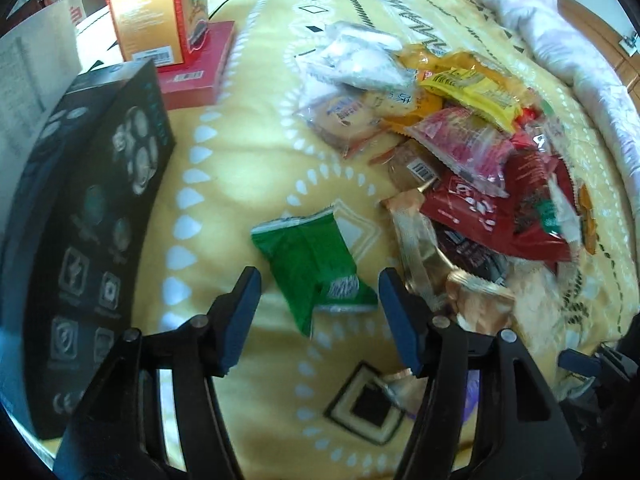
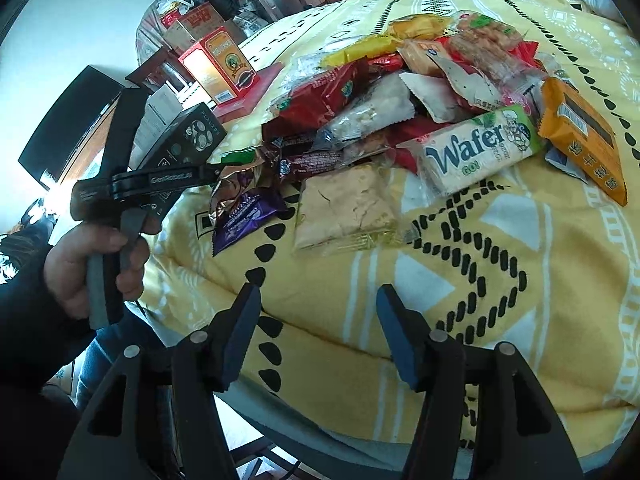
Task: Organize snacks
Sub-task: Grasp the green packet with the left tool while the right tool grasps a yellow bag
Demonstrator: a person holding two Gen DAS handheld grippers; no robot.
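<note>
1. Green crinkled foil snack packet (image 1: 316, 268) lies flat on the yellow patterned bedspread (image 1: 240, 184), just apart from the heap of mixed snack wrappers (image 1: 460, 152), and sits between the spread fingers of the left gripper (image 1: 318, 312); nothing is pinched yet, so the step in hand looks like picking this packet.
2. To grip well, I would lower the fingers (image 1: 244, 316) until they straddle the packet's lower, narrower end, then close across its width rather than its length, so the slippery foil does not fold out.
3. Keep the right-hand finger clear of the gold-brown foil wrapper (image 1: 420, 248) lying just beside the packet, or both may come up together.
4. Soft bedding gives under pressure, so press down only lightly.
5. Packet's look: glossy green with a white serrated top edge and white lettering near the bottom, slightly twisted and puffed, tilted on the bedspread.
6. Right gripper (image 2: 318, 322) hangs over bare bedspread with fingers apart and empty, near a pale beige clear-wrapped biscuit pack (image 2: 348, 208).
</note>
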